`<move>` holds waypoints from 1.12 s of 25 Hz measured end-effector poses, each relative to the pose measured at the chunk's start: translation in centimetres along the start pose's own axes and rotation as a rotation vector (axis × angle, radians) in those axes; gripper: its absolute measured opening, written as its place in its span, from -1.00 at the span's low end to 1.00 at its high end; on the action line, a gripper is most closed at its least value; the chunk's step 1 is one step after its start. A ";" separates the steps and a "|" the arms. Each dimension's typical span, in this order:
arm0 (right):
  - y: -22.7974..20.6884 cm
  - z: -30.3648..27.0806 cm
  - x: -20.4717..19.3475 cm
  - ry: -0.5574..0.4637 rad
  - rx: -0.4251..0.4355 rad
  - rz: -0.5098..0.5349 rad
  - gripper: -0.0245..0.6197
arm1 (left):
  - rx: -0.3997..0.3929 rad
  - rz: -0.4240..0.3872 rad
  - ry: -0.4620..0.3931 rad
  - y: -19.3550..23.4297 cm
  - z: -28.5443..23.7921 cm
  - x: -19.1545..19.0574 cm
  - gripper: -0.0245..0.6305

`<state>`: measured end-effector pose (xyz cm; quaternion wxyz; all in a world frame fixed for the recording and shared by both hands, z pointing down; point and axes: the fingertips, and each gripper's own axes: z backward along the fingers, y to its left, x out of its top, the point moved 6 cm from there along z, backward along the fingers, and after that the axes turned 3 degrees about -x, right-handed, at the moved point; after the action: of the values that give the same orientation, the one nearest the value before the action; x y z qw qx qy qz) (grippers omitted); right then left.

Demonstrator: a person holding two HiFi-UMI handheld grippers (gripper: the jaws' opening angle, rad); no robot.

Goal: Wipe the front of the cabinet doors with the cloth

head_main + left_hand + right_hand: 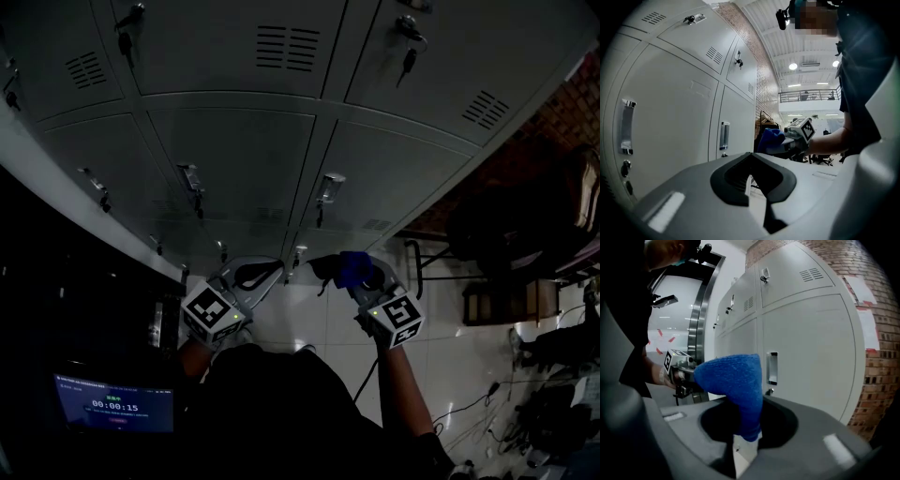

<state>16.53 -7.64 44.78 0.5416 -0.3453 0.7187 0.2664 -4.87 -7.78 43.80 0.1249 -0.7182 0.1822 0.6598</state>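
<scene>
Blue cloth (733, 380) — right gripper (743, 445) clamping, doors (811, 357) near

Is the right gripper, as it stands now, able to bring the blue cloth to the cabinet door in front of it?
Probably yes. The right gripper is shut on the blue cloth, and nothing stands between it and the cabinet door; only the door's handle sticks out.

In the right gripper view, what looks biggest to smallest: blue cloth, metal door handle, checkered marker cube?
1. Blue fabric cloth, enlarged by nearness to the camera.
2. Metal door handle and black-and-white marker cube: too alike to rank.
</scene>
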 end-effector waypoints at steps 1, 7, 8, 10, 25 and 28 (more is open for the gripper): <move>0.8 0.1 0.4 -0.020 0.018 -0.008 -0.68 | -0.001 0.001 0.002 0.0 0.0 -0.1 -0.91; 4.8 0.4 2.3 -0.115 0.076 0.004 -0.68 | -0.007 0.005 0.007 -0.3 0.1 -0.6 -0.91; 5.3 0.4 2.5 -0.130 0.079 0.013 -0.68 | -0.006 0.005 0.008 -0.4 0.3 -0.7 -0.91; 5.9 0.3 2.8 -0.144 0.082 0.024 -0.68 | -0.005 0.006 0.008 -0.5 0.5 -0.8 -0.91; 6.2 0.1 3.4 -0.161 0.099 0.016 -0.68 | -0.003 0.007 -0.018 -0.8 1.2 -0.5 -0.91; 6.1 0.1 3.5 -0.160 0.099 0.021 -0.68 | -0.007 0.001 -0.021 -0.7 1.1 -0.7 -0.91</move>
<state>11.20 -4.54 41.48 0.6108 -0.2882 0.6890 0.2629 -5.61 -6.59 44.39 0.1241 -0.7115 0.1788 0.6682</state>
